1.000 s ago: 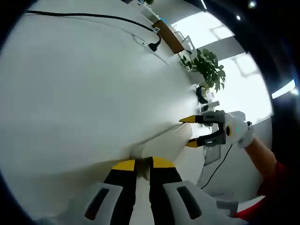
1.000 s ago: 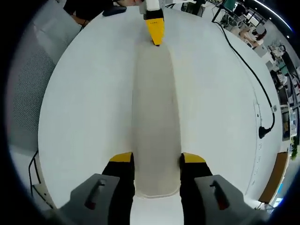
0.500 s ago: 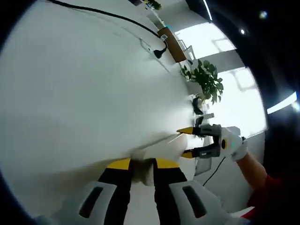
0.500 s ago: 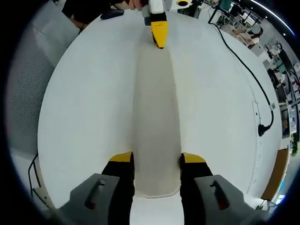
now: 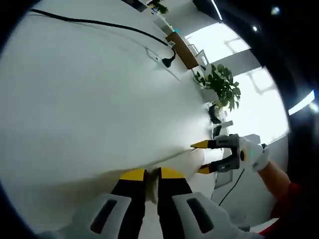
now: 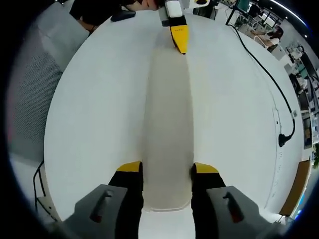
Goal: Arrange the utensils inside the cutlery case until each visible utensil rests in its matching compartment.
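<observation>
While gripped endwise (both grippers), case [image 6: 167,129].

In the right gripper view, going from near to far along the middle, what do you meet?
Right hand-held gripper → long white cutlery case on the white table → left hand-held gripper, holding the case's far end.

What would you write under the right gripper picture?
Two grippers hold a long white cutlery case by its ends on a white table.
</observation>
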Available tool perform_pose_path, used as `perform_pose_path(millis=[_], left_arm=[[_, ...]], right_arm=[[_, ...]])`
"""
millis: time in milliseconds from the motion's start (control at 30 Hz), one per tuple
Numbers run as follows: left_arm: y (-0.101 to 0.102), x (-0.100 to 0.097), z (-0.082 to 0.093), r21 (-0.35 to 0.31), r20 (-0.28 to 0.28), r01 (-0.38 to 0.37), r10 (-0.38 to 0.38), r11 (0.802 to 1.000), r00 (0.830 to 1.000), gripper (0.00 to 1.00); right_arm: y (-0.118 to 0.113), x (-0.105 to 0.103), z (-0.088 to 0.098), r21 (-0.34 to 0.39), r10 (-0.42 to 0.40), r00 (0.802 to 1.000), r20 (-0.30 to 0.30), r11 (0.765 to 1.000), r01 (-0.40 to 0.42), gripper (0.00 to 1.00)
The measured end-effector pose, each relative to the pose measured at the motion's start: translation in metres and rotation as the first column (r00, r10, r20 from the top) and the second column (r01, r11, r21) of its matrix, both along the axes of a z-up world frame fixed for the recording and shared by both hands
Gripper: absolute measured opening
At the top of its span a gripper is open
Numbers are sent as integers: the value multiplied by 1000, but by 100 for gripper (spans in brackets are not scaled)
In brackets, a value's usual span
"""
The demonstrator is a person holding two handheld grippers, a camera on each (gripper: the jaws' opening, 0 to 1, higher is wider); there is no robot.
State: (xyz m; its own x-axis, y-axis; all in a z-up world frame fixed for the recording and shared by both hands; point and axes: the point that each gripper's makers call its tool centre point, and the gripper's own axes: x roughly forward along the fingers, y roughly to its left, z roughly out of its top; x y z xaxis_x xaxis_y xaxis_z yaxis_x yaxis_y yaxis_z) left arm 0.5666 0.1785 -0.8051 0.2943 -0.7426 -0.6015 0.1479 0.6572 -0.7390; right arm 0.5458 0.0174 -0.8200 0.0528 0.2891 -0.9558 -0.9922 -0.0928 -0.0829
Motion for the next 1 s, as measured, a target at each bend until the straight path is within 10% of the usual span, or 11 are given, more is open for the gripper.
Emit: perform_pose_path(millis=[333,633,733,833,1000], left_arm=[[8,-15,15,-47,65,-30,33,998,997,5],[35,-64,29,-55,129,-106,112,993,985,26],[38,-80,35,-37,168,-62,68,997,983,28],[40,-102,47,149,346,68,-116,987,931,32],[31,-146,62,203,369,172,-238,964,898,48]], right_arm=[[-1,-8,-1,-34,-20,999,40,999,21,35],[2,-21,-1,-62,-23,998,59,998,27,36],[4,-29,-1,-66,-39,997,59,997,43,36],[2,-33,-2,-72,-46,997,67,996,51,36],[1,-32,-2,-73,-55,993,106,995,63,37]])
